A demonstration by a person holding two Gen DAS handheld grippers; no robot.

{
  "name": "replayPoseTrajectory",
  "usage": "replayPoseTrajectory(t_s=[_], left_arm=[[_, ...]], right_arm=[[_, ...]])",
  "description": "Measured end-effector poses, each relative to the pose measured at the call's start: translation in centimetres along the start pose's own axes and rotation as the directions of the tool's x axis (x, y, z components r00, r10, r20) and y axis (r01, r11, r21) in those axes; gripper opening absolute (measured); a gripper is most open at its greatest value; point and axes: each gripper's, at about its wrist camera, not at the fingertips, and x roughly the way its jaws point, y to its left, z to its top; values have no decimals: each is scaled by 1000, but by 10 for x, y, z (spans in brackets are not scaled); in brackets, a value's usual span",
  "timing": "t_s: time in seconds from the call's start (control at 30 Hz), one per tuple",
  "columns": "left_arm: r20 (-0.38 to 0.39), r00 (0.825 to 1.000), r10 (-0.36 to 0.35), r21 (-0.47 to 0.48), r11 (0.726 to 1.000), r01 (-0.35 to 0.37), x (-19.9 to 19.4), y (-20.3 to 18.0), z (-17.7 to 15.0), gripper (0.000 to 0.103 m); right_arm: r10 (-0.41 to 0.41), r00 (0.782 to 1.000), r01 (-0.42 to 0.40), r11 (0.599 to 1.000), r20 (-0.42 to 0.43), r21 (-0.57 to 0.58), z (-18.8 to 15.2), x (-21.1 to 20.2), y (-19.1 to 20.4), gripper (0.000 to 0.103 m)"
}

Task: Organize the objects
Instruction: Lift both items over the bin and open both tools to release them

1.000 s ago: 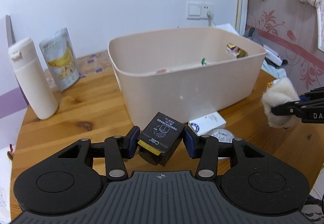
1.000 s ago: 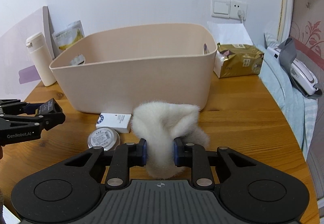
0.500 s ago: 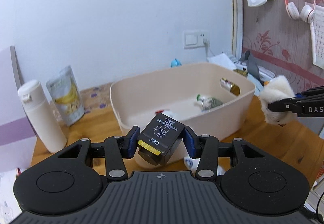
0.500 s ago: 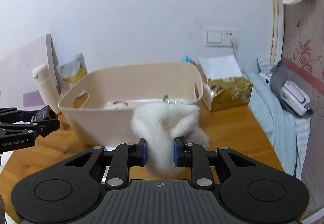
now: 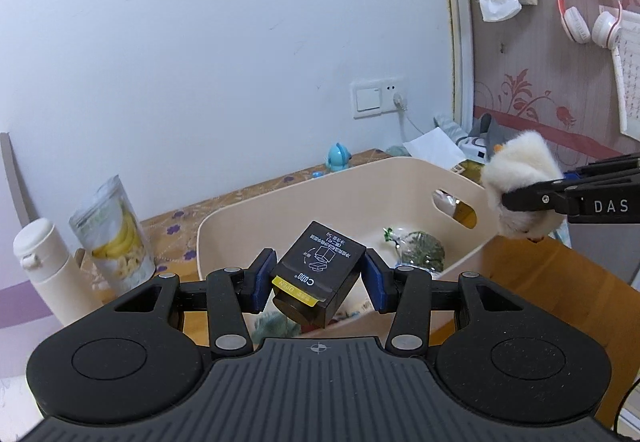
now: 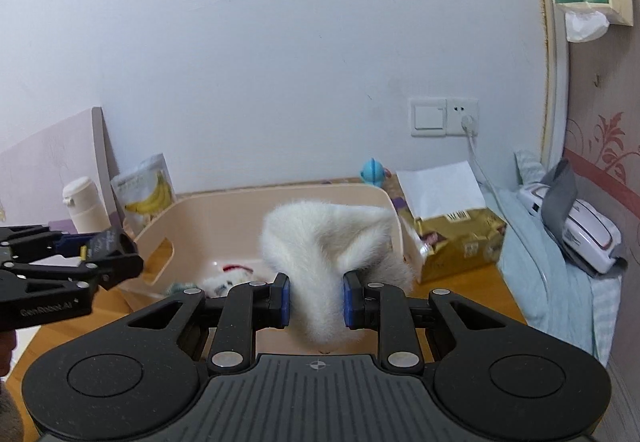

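Note:
A small black box (image 5: 320, 272) with a yellow label is clamped between the blue pads of my left gripper (image 5: 318, 284), held above the near rim of the beige plastic bin (image 5: 280, 210). My right gripper (image 6: 316, 300) is shut on a fluffy white plush toy (image 6: 328, 242), raised over the bin (image 6: 384, 198) near its right end. In the left wrist view the plush (image 5: 520, 186) and the right gripper's fingers (image 5: 560, 198) hang at the right. In the right wrist view the left gripper (image 6: 108, 254) with the box (image 6: 105, 242) sits at the left. The bin holds a green packet (image 5: 424, 252) and other small items.
A white bottle (image 5: 44, 270) and a banana chip pouch (image 5: 114, 238) stand left of the bin on the wooden table (image 5: 552, 278). A gold packet (image 6: 460, 242) lies to the bin's right, a blue toy (image 5: 338, 158) behind it. A bed with a device (image 6: 576, 234) borders the table on the right.
Both grippers have risen with their loads, so the views now look down into the bin from higher up. The small items on the table in front of the bin have dropped out of sight.

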Motion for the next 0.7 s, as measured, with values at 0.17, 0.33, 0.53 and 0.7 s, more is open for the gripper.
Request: replayPoseTrajectory(t_s=[0.17, 0.33, 0.53, 0.7], left_arm=[[-3, 1000, 9, 6, 1000, -9, 18, 0, 9, 48], [-24, 1000, 18, 2, 1000, -18, 41, 2, 14, 48], [-60, 998, 23, 14, 1000, -22, 69, 3, 14, 48], [-89, 996, 28, 18, 999, -27, 88, 3, 13, 48]], right_arm=[[16, 1000, -16, 1000, 9, -2, 11, 14, 0, 23], [23, 1000, -23, 1000, 12, -5, 21, 30, -2, 23], [37, 999, -37, 999, 2, -24, 29, 50, 0, 23], [47, 999, -48, 997, -18, -55, 32, 67, 5, 23]])
